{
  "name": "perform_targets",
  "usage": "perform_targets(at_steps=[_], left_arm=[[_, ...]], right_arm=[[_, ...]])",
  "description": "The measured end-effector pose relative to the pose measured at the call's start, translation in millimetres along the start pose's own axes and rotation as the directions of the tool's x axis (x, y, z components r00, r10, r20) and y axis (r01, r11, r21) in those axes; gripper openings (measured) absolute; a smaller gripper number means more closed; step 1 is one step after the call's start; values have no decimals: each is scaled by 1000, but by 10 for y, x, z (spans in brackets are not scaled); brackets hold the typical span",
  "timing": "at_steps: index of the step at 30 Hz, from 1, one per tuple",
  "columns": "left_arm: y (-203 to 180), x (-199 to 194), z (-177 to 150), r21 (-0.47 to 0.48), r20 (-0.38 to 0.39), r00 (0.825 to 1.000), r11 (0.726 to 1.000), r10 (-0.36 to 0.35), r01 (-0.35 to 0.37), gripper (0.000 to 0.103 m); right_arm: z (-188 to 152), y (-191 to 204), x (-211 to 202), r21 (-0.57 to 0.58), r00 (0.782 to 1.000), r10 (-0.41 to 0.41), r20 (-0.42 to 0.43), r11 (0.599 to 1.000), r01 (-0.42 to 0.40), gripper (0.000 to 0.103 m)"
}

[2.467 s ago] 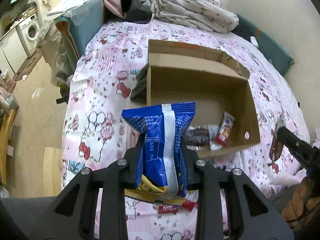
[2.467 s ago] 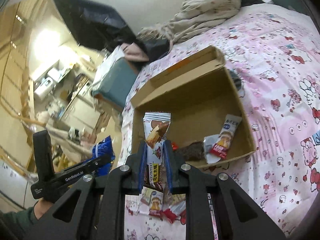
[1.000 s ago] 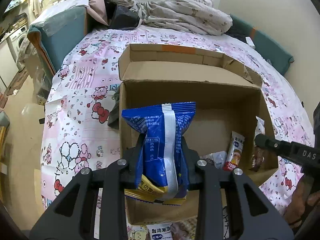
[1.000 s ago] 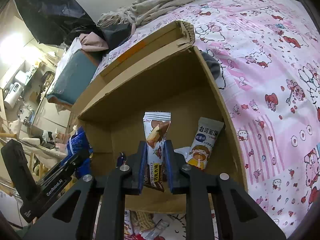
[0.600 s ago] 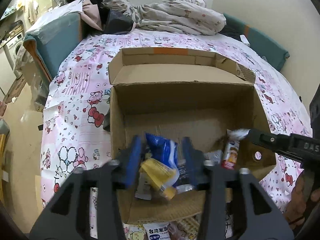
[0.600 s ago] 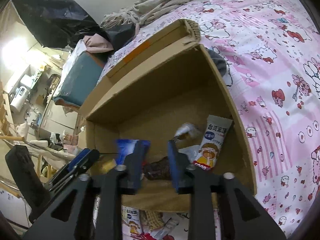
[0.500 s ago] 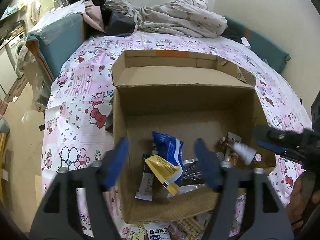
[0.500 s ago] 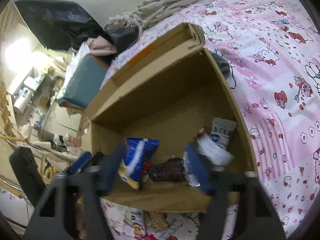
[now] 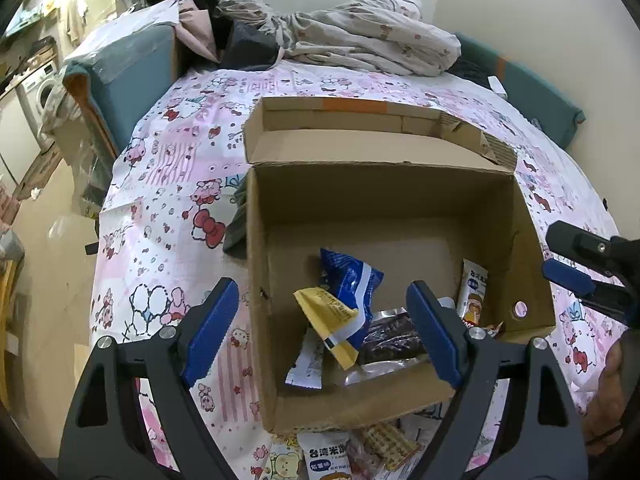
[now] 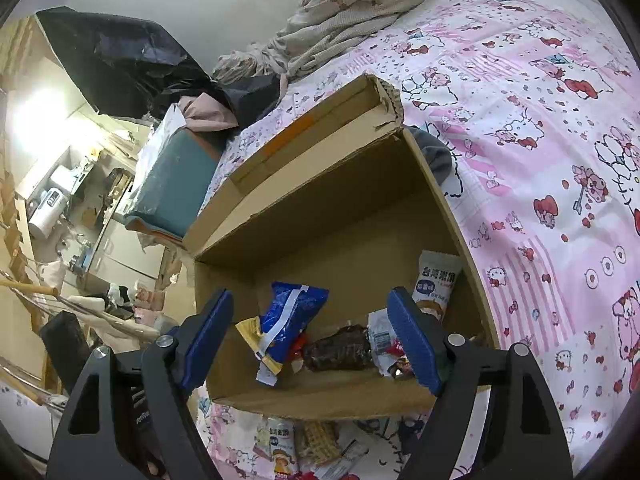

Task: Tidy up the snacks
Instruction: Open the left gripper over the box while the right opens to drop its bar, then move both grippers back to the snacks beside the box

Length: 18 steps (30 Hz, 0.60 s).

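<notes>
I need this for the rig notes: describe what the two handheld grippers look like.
Both match. The left gripper has two black angular arms with triangular cut-outs, silver screw heads at the joints, and ribbed blue pads on the inner faces of its fingers. The right gripper is built the same, with blue pads and silver screws. No cables or sleeves show.

Left gripper (image 9: pixel 322 330) above the box (image 9: pixel 256 264), jaws just opened wide, nothing between the pads. Blue bag (image 9: pixel 348 284) lying inside among other packets, dark bar (image 9: pixel 390 340) beside it. Right gripper (image 9: pixel 588 268) at the box's right edge.
</notes>
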<state>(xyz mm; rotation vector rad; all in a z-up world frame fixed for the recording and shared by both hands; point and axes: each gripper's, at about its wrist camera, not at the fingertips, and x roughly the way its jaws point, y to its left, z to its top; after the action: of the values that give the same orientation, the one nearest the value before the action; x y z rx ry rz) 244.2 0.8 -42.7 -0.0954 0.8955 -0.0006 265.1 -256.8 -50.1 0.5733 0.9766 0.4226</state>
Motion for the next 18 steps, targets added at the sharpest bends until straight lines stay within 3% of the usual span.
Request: perform_targets(at_steps=[2, 6, 11, 14, 18], left_arm=[[20, -42, -13, 5, 9, 1000, 1000, 17, -17, 83], [56, -129, -33, -7, 29, 999, 1000, 27, -27, 83], [103, -301, -29, -28, 60, 998, 999, 30, -29, 100], [101, -429, -37, -13, 92, 995, 999, 37, -36, 101], [135, -534, -108, -28, 71, 997, 1000, 12, -10, 101]], right_arm=[[-17, 20, -44, -14, 1000, -22, 15, 1000, 22, 83], [-78, 141, -154, -69, 993, -84, 78, 994, 89, 96], [-225, 259, -184, -148, 989, -138, 62, 978, 145, 96], [-295, 236, -254, -124, 986, -155, 58, 979, 161, 97], [-388, 159, -395, -85, 987, -149, 56, 984, 154, 97]])
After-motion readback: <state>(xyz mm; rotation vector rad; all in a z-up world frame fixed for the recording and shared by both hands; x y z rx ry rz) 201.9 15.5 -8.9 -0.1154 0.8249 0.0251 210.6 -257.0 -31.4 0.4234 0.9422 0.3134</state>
